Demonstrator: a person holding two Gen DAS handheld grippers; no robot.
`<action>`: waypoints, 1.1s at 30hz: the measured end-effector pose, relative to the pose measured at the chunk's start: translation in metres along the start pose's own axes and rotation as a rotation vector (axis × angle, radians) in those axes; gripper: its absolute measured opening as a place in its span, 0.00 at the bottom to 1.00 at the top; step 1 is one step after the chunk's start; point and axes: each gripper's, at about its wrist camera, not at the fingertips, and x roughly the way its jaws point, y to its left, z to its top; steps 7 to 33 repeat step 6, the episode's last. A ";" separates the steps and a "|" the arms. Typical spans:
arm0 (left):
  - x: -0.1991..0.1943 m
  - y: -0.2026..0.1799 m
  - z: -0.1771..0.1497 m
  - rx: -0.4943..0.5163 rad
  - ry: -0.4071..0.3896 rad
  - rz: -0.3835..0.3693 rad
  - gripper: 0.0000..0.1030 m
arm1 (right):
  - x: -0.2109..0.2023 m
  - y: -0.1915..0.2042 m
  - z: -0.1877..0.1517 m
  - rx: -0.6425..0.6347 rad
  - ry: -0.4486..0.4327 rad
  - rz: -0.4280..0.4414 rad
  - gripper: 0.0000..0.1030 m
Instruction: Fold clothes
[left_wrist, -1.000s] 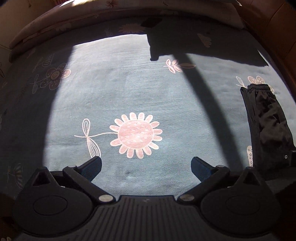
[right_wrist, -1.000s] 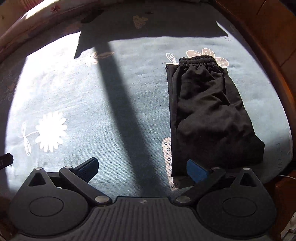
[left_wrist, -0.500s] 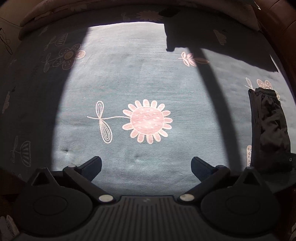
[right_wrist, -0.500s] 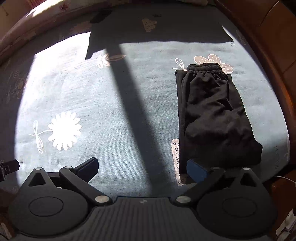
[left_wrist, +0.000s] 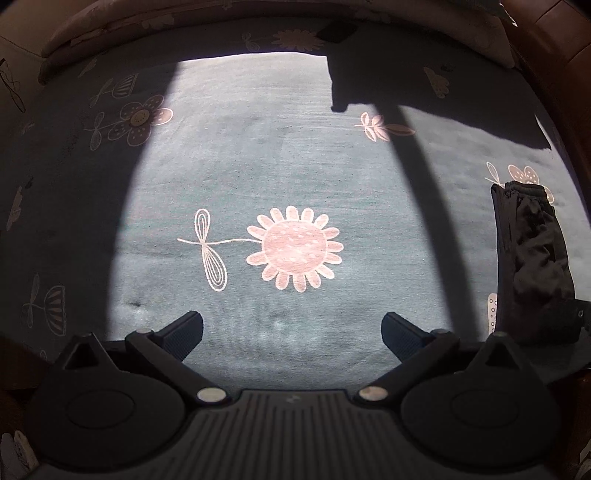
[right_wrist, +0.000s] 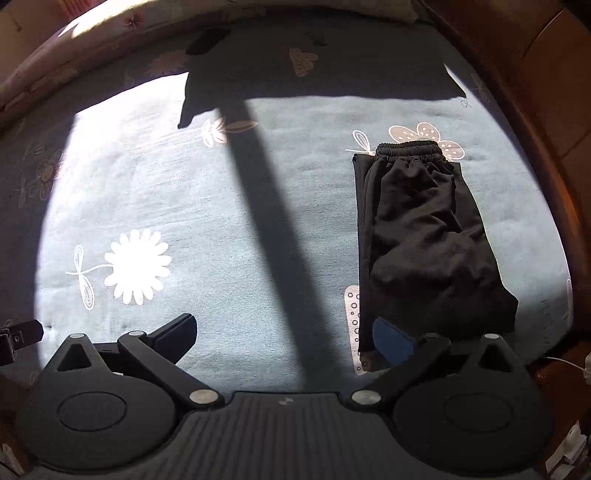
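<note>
The folded black trousers (right_wrist: 424, 236) lie flat on the blue-grey flowered bedsheet (right_wrist: 258, 206), waistband at the far end, at about 2 o'clock in the right wrist view. The right gripper (right_wrist: 286, 334) hovers with jaws wide and empty, near the trousers' closer edge. The left gripper (left_wrist: 291, 330) is also spread wide, holding nothing, above a pink flower print (left_wrist: 295, 248).

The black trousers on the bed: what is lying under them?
Under the black trousers lies the blue flowered bedsheet; a pale dotted print shows beside their edge. Anything beneath them is covered.
</note>
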 end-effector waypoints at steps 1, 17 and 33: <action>0.000 0.000 0.000 -0.001 0.000 0.000 0.99 | 0.000 0.001 0.000 -0.001 0.001 0.000 1.00; 0.000 0.002 -0.002 -0.008 -0.004 -0.016 0.99 | 0.002 0.003 -0.001 0.002 0.007 0.001 1.00; 0.000 0.002 -0.002 -0.008 -0.004 -0.016 0.99 | 0.002 0.003 -0.001 0.002 0.007 0.001 1.00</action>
